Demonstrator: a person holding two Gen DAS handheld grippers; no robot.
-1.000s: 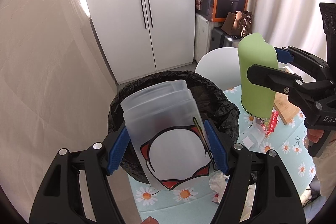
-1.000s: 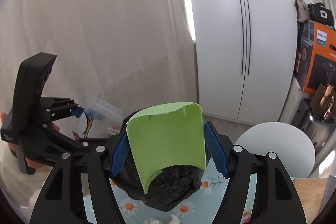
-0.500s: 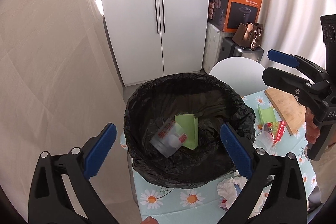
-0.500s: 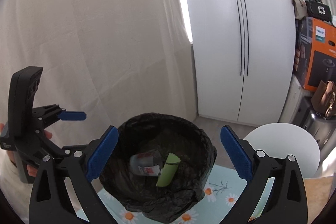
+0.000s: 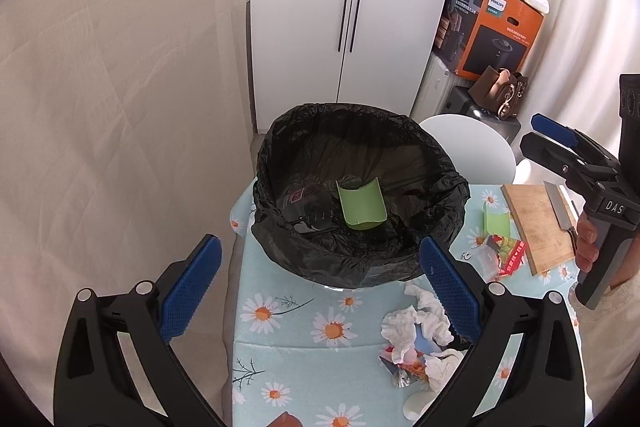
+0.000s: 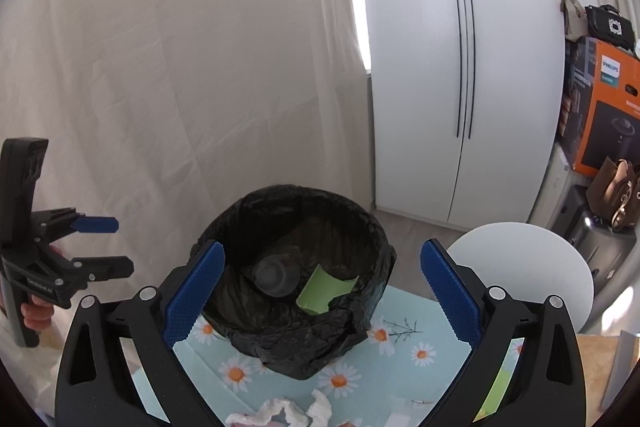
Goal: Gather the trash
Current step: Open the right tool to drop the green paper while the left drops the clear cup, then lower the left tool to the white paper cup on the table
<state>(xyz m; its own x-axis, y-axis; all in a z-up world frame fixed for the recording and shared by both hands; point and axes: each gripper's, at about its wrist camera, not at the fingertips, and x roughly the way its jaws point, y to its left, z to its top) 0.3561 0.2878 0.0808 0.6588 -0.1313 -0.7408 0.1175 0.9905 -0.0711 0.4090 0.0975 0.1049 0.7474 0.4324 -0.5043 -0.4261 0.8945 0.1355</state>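
A: Both drops done — green paper cup [image 5: 362,205] and clear plastic cup [image 5: 310,209], clamped a second ago, now lie in the black-lined bin [image 5: 448,171]. Left gripper [image 5: 320,287] and right gripper [image 6: 322,291] spread wide, empty.

B: Left on the daisy-print worktop [image 5: 288,343]?

A: Crumpled white tissues [image 5: 416,319], red wrapper [image 5: 508,255] — next targets. White wardrobe [image 5: 352,7] and curtains behind.

Crinkled glossy bin liner [image 5: 424,239], wooden board [image 5: 536,227]

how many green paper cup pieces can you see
2. One curved green paper cup piece lies inside the black bag-lined bin; a smaller green paper piece sits on the daisy tablecloth beside the wooden cutting board. More may be hidden.
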